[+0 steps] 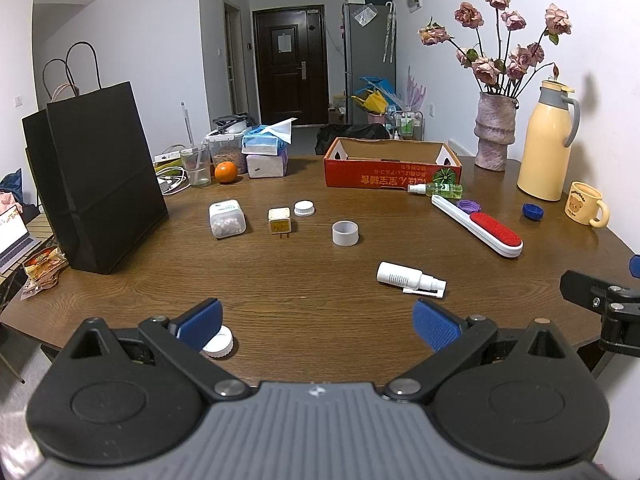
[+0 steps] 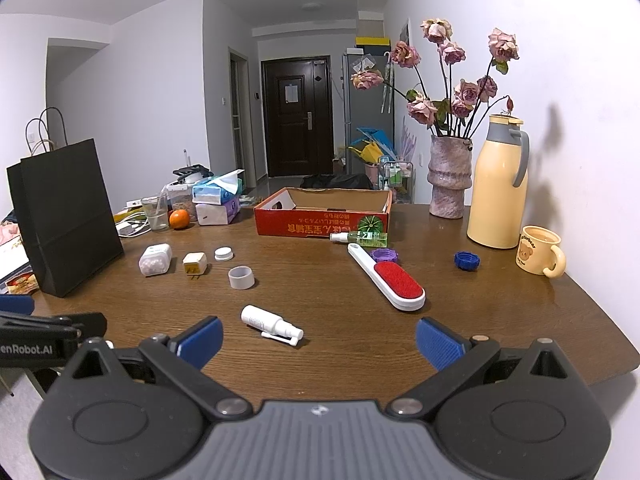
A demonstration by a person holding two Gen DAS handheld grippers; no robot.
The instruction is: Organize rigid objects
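Small rigid items lie scattered on a brown table. A white spray bottle (image 1: 408, 277) (image 2: 269, 323) lies on its side in front of both grippers. Farther back sit a grey ring (image 1: 345, 233) (image 2: 241, 277), a yellowed plug adapter (image 1: 279, 220) (image 2: 194, 264), a white jar of pills (image 1: 226, 218) (image 2: 155, 259) and a white cap (image 1: 304, 208) (image 2: 223, 254). A red-and-white lint brush (image 1: 478, 225) (image 2: 388, 278), purple cap (image 2: 385, 256), blue cap (image 1: 532, 211) (image 2: 466, 260) and green spray bottle (image 1: 436, 189) (image 2: 360, 237) lie right. My left gripper (image 1: 318, 326) and right gripper (image 2: 319, 341) are open and empty. Another white cap (image 1: 219, 343) sits by the left finger.
An open red cardboard box (image 1: 392, 168) (image 2: 324, 216) stands at the back middle. A black paper bag (image 1: 100, 168) (image 2: 64, 216) stands left. A vase of roses (image 2: 448, 176), yellow thermos (image 2: 498, 184) and bear mug (image 2: 540, 250) line the right wall. Tissue boxes, glass and orange (image 1: 226, 172) sit back left.
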